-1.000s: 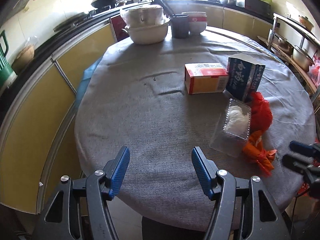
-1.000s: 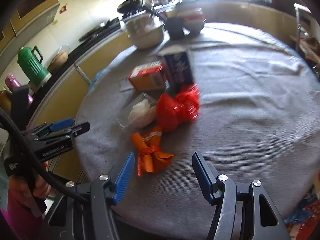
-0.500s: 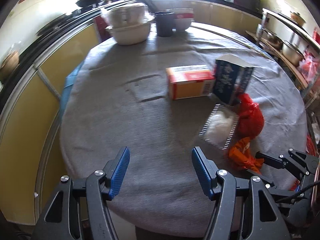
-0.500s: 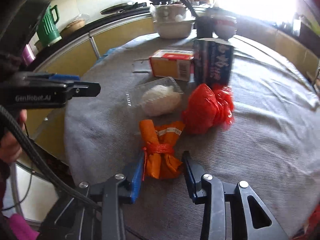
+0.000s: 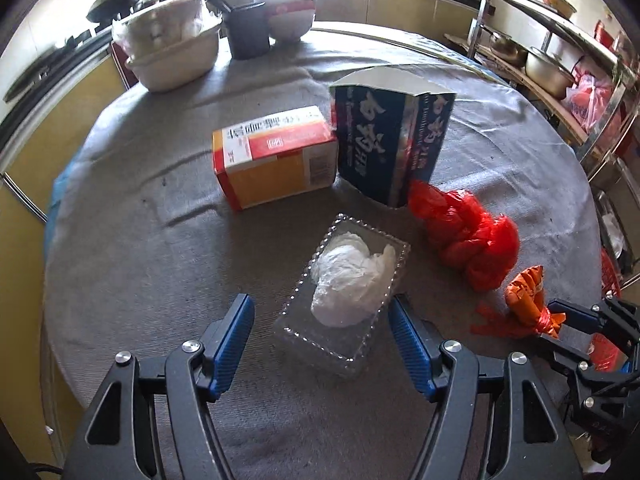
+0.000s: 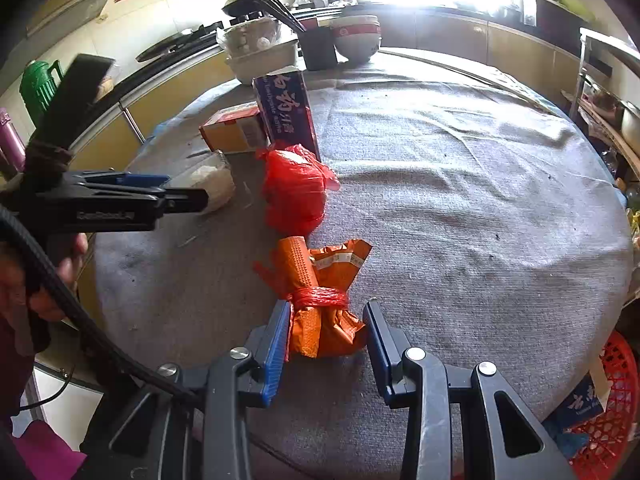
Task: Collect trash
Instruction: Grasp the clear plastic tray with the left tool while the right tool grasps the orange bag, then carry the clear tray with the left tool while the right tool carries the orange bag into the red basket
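Between the opening jaws of my left gripper [image 5: 322,340] lies a clear plastic tray [image 5: 316,338] with a wad of white tissue [image 5: 352,276] in it; the pads do not press on it. Behind it are an orange-and-white box [image 5: 276,156], an upright dark blue box [image 5: 388,140] and a red plastic bag [image 5: 468,240]. My right gripper [image 6: 326,340] is shut on a tied orange wrapper [image 6: 320,280] near the table's front edge. The same grip shows at the right of the left wrist view, right gripper [image 5: 556,320] on the orange wrapper [image 5: 524,292].
A round table under a grey cloth [image 6: 460,200] holds it all. At its far edge stand a white basin [image 5: 172,60], a dark cup [image 5: 248,36] and a bowl [image 5: 290,16]. A red basket [image 6: 608,412] sits low right. A shelf with pots [image 5: 548,68] is on the right.
My left gripper has moved forward and right until the clear tray lies between its jaws. My right gripper has come down over the orange wrapper and closed on it.
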Demonstrator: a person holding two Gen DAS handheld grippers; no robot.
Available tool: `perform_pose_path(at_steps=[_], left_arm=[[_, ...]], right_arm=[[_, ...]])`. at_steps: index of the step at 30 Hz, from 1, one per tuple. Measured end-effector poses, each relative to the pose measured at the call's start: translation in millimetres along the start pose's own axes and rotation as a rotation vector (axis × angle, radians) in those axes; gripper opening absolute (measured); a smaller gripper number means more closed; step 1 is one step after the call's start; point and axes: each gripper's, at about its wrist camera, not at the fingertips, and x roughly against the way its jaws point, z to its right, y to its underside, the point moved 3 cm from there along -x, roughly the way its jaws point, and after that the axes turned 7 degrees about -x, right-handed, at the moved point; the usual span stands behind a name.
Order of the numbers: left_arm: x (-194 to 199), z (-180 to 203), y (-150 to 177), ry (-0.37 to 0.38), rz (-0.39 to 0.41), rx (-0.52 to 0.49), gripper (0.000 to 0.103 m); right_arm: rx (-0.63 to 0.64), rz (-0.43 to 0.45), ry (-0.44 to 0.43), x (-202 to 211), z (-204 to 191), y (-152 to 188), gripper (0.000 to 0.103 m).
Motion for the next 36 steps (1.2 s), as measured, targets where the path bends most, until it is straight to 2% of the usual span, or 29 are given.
perform_pose_path(at_steps=[2, 6, 16, 24, 36], left_arm=[[-2.2, -4.5, 2.6, 0.031, -0.001, 0.029, 0.058], [5.8, -6.0, 4.7, 0.024, 0.022, 0.042, 0.056], [53.3, 5.7, -1.4, -0.025, 0.116, 0.033, 0.056], [77.9, 31.5, -0.1, -0.172, 0.124, -0.036, 0.056], [86.7, 76.7, 4.6, -0.211, 0.111, -0.127, 0.056]], right_arm=[[0.007, 0.008, 0.000, 0.0, -1.8, -0.2, 0.040], [0.008, 0.032, 0.006, 1.8, -5.2, 2.2, 0.040], [0.026, 0.143, 0.018, 37.4, -11.9, 5.2, 0.040], [0.013, 0.197, 0.020, 57.8, -11.6, 5.3, 0.040], [-0.039, 0.249, 0.026, 80.7, 13.1, 8.1, 0.040]])
